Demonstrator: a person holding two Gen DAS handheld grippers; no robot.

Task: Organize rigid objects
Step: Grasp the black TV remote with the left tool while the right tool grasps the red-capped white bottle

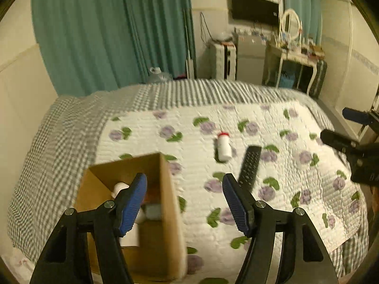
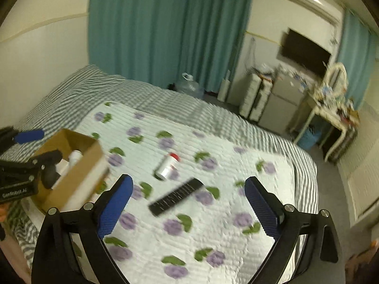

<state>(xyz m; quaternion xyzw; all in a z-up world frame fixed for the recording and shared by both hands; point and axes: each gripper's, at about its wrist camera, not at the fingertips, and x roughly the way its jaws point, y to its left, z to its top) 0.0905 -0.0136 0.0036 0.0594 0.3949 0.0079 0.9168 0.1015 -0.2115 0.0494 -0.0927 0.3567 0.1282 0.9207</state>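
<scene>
At 12 o'clock of your right gripper [image 2: 187, 201]: remote [image 2: 176, 197] on quilt [image 2: 213, 236] | both tongs wide, empty; left gripper [image 1: 184, 203] over box [image 1: 165, 213] | straddle remote's narrow width; bottle [image 2: 167, 166] beyond.

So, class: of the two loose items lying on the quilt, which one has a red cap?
The white bottle, lying on its side. The black remote control beside it is flat, dark and capless.

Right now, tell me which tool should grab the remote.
Right. The right tool is open and faces the remote, which lies free on the quilt. The left tool is over the box.
</scene>
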